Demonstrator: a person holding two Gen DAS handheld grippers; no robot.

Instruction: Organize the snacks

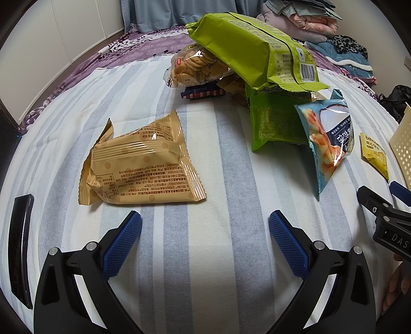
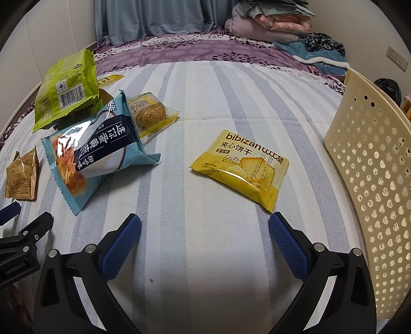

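My left gripper [image 1: 205,221] is open and empty above the striped sheet, just short of a tan snack bag [image 1: 143,167]. Beyond lie a pile with a large green bag [image 1: 254,51], a clear cookie bag [image 1: 197,68] and a blue snack bag [image 1: 327,138]. My right gripper [image 2: 205,223] is open and empty, just short of a yellow bibizan cracker packet [image 2: 244,167]. The blue bag [image 2: 95,151], green bag [image 2: 68,87], a small cake packet [image 2: 150,113] and the tan bag [image 2: 21,177] lie to its left. A cream perforated basket [image 2: 370,174] stands at the right.
A black phone [image 1: 20,251] lies at the left edge of the bed. Folded clothes and blankets [image 2: 272,23] are piled at the far end. The striped sheet [image 2: 231,97] covers the bed. The right gripper's tip [image 1: 372,203] shows at the right of the left wrist view.
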